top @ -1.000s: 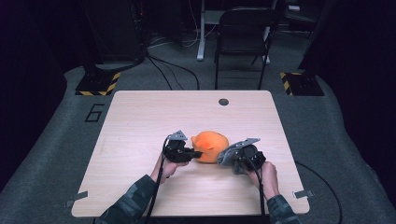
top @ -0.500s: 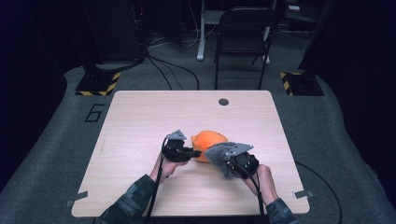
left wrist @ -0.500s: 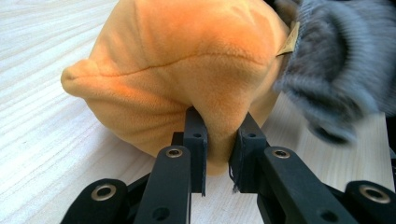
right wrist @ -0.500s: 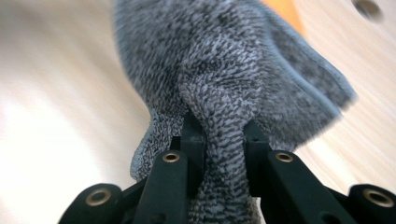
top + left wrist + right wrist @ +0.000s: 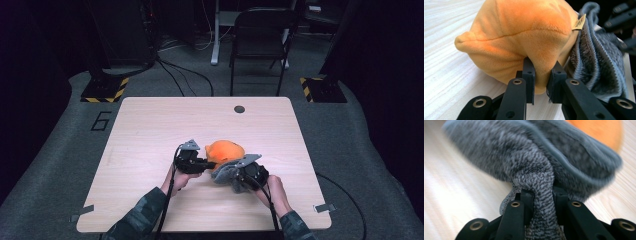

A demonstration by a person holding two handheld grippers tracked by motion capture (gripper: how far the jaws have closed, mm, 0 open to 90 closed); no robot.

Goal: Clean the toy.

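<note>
We are in a dark room with a black chair (image 5: 260, 30) and cables on the grey floor behind a pale wooden table (image 5: 150, 130). Near the middle of that table sits an orange plush toy (image 5: 226, 151), and a fuzzy grey cloth cover (image 5: 225, 172) is bunched against its near side. Our left gripper (image 5: 207, 163) is clamped on a fold of the orange plush toy (image 5: 524, 37), just left of the fuzzy grey cloth cover (image 5: 596, 62). Our right gripper (image 5: 235, 177) is clamped on a twist of the fuzzy grey cloth cover (image 5: 541, 170). We think this is the step where the cover and the toy get pulled apart. Next, we should hold the toy firm and tug the cloth gently away, so neither grip slips.
</note>
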